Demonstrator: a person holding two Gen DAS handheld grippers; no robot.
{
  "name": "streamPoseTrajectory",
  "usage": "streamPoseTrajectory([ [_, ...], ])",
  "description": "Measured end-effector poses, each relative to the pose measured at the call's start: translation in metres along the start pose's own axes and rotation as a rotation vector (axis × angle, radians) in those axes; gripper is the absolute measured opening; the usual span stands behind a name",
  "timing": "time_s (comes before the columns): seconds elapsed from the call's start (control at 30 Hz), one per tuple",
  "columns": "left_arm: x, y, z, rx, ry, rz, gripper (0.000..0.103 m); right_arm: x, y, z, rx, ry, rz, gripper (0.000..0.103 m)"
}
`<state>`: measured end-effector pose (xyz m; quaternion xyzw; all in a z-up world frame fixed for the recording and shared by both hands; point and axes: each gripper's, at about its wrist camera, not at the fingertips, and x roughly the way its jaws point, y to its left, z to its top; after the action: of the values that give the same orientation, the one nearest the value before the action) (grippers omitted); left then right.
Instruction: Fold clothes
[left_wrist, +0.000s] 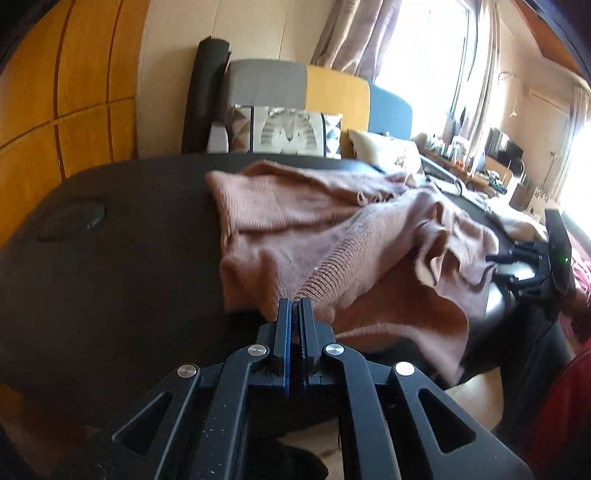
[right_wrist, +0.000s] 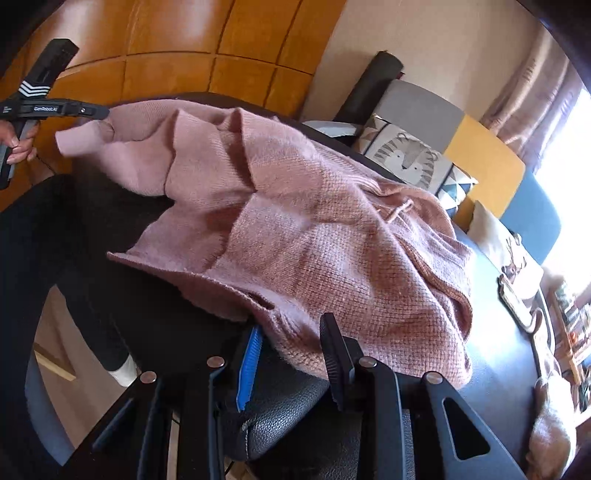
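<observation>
A pink knit sweater (left_wrist: 295, 221) lies rumpled on the black table (left_wrist: 110, 288). My left gripper (left_wrist: 295, 306) is shut on the ribbed end of one sleeve, which stretches up off the table toward it. In the right wrist view this gripper (right_wrist: 103, 111) pinches the sleeve just behind its cuff (right_wrist: 75, 142), held by a hand (right_wrist: 18, 147). My right gripper (right_wrist: 291, 343) is at the near hem of the sweater (right_wrist: 332, 240), with a thick bunch of knit filling the gap between its fingers. The left wrist view shows it (left_wrist: 496, 258) at the sweater's right edge.
A round black disc (left_wrist: 70, 221) lies on the table's left. Behind the table stands a sofa with patterned cushions (left_wrist: 291, 133). A wooden wardrobe (right_wrist: 166, 44) fills the back left. A black padded seat (right_wrist: 288, 406) sits under my right gripper, a person's dark leg (right_wrist: 37, 240) beside the table.
</observation>
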<state>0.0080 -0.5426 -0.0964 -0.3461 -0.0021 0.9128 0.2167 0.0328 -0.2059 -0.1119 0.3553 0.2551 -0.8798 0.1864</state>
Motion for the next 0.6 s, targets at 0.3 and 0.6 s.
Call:
streamPoseTrajectory([
  [0.3,0.011,-0.007,-0.008,0.037,0.028,0.026,0.003,0.010,-0.005,0.013,0.077,0.029,0.052,0.008],
  [0.6,0.006,0.008,-0.020,-0.024,0.038,0.041,0.003,-0.062,-0.069,-0.032,0.369,-0.076,0.072,0.006],
])
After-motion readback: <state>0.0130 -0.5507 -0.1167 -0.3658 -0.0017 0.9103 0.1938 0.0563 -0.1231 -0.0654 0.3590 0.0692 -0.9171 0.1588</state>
